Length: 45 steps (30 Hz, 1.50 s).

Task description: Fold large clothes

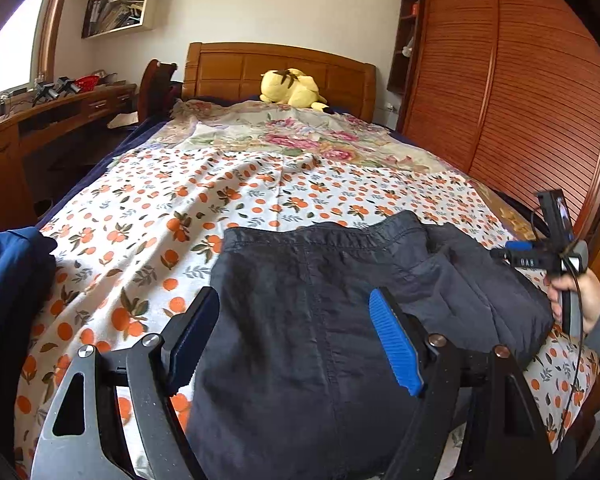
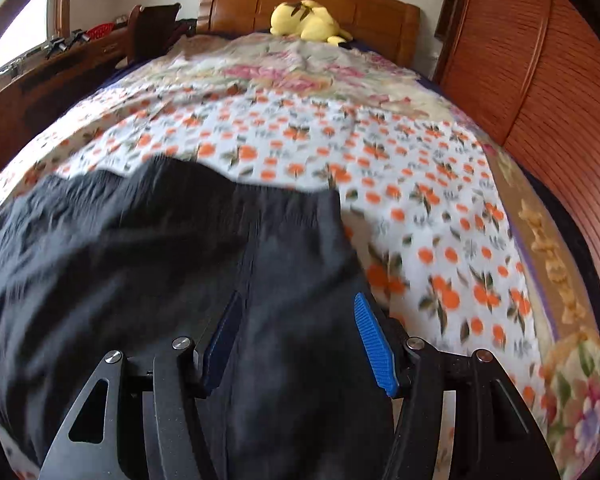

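Observation:
A dark grey garment [image 1: 340,264] lies folded on the orange-print sheet [image 1: 148,216] at the near end of the bed, its seamed waistband edge facing the headboard. My left gripper [image 1: 295,295] hovers just over its left half, open, with the blue pads wide apart and cloth below them but not pinched. At the garment's right edge a hand [image 1: 584,300] holds the other tool. In the blurred right wrist view, my right gripper [image 2: 298,298] is open over the garment [image 2: 140,240] near its right edge, and its pads do not press on the fabric.
A blue cloth heap [image 1: 12,280] sits at the bed's left edge. A floral quilt [image 1: 292,136] and a yellow plush toy [image 1: 290,88] lie toward the wooden headboard [image 1: 236,68]. Slatted wardrobe doors [image 1: 520,100] line the right side, and a desk [image 1: 60,108] the left.

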{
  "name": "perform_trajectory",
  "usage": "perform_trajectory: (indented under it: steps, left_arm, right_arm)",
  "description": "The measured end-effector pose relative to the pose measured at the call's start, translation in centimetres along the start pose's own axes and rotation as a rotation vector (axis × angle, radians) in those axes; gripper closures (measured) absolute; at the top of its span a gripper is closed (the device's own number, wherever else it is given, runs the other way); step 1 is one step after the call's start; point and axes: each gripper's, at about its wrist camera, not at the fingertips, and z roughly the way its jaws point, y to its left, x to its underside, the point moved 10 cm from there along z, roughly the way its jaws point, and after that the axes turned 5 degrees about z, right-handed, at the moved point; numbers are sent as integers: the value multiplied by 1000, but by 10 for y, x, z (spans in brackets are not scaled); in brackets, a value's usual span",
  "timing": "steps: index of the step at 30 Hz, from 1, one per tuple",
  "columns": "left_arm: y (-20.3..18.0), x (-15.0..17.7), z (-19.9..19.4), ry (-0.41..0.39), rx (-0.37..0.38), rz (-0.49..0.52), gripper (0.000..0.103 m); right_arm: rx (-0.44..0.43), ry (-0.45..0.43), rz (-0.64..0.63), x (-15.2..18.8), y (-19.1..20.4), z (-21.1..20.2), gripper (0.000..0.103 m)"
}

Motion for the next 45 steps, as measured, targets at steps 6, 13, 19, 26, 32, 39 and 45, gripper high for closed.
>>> perform_trajectory:
  steps: [6, 13, 19, 26, 32, 39, 45]
  left_arm:
    - [-25, 5, 5, 14, 18, 50, 25]
    - [-56, 14, 8, 38, 76, 92, 25]
    - [-78, 24, 11, 60, 109, 130, 25]
    - [-100, 25, 6, 55, 130, 159, 25]
    - [-115, 24, 7, 56, 152, 179, 25]
    - [-134, 29, 14, 72, 177, 210, 25]
    - [-139, 32, 16, 81, 187, 216, 25]
  right_arm:
    - [-16, 61, 45, 22, -24, -3, 43]
    - [-18, 95, 80, 37, -35, -22, 43]
    - [-7, 120, 116, 56, -45, -35, 41]
    - [-33, 141, 184, 70, -52, -34, 32]
    - [-123, 145, 208, 76, -47, -35, 49]
    - [-84, -12, 127, 61, -49, -75, 96]
    - [-65, 9, 142, 74, -56, -70, 95]
